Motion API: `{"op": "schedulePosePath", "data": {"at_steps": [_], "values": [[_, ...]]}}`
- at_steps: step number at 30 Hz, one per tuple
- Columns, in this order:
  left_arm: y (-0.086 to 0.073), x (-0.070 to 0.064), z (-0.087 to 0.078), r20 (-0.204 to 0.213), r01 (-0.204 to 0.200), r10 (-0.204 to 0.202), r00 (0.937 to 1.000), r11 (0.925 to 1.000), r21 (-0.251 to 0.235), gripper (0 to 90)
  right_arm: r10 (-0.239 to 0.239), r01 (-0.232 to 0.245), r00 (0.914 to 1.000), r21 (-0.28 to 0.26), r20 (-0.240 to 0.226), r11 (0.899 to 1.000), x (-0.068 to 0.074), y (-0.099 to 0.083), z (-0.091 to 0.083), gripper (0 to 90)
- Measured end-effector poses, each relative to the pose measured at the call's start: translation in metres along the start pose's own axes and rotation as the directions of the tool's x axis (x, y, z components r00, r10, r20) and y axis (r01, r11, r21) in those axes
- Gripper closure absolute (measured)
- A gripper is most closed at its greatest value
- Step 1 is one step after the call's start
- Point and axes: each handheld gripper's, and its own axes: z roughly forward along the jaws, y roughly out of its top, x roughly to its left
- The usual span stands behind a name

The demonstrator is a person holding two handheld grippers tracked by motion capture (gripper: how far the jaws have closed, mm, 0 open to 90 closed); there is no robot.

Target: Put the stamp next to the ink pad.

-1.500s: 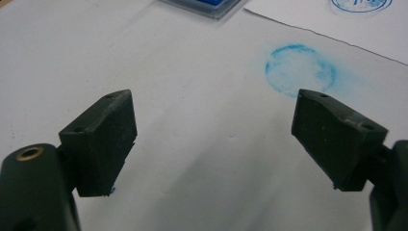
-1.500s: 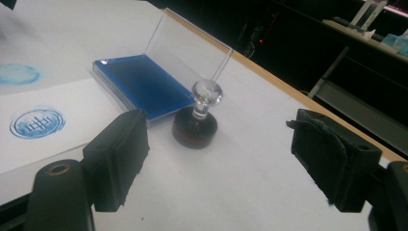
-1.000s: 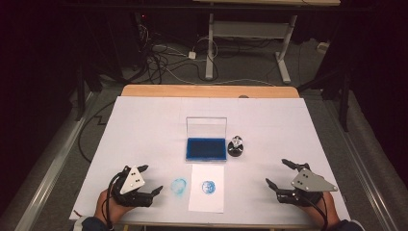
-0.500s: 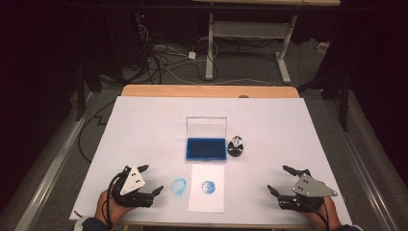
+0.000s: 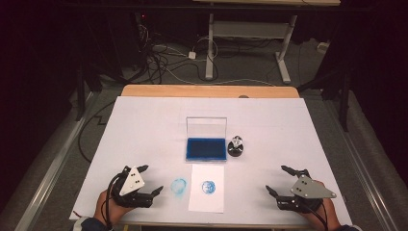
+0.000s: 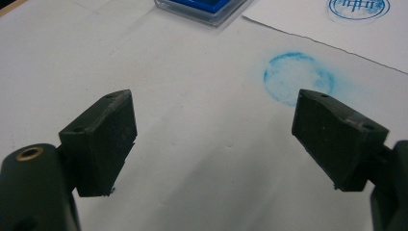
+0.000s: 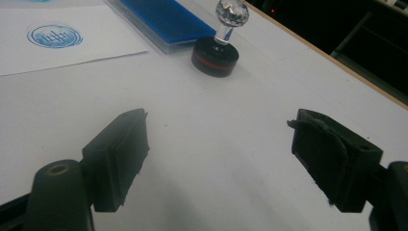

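Stamp (image 5: 236,146) right of ink pad (image 5: 206,148); paper sheet (image 5: 207,187) before pad, smudge (image 5: 179,185) left of sheet

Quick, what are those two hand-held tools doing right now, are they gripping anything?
Left tool: open, holding nothing, above the white table cover by a smudged blue ring print.
Right tool: open, holding nothing.

Stamp (image 5: 235,146): round black base with red band, clear faceted knob, upright on the bench just right of the ink pad (image 5: 206,149). Pad: blue, in an open clear case. Paper (image 5: 207,198): white sheet bearing one round blue print, just before the pad.
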Motion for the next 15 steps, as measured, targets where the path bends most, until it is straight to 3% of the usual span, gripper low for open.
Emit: {"op": "schedulePosePath", "data": {"at_steps": [15], "values": [[-0.0043,0.0089,0.0,-0.004,0.016,-0.016,0.9999,0.9999,0.005,15.0,0.009,-0.009,0.9999,0.002,-0.007,1.0,-0.0047,0.0011,0.0081,20.6]]}}
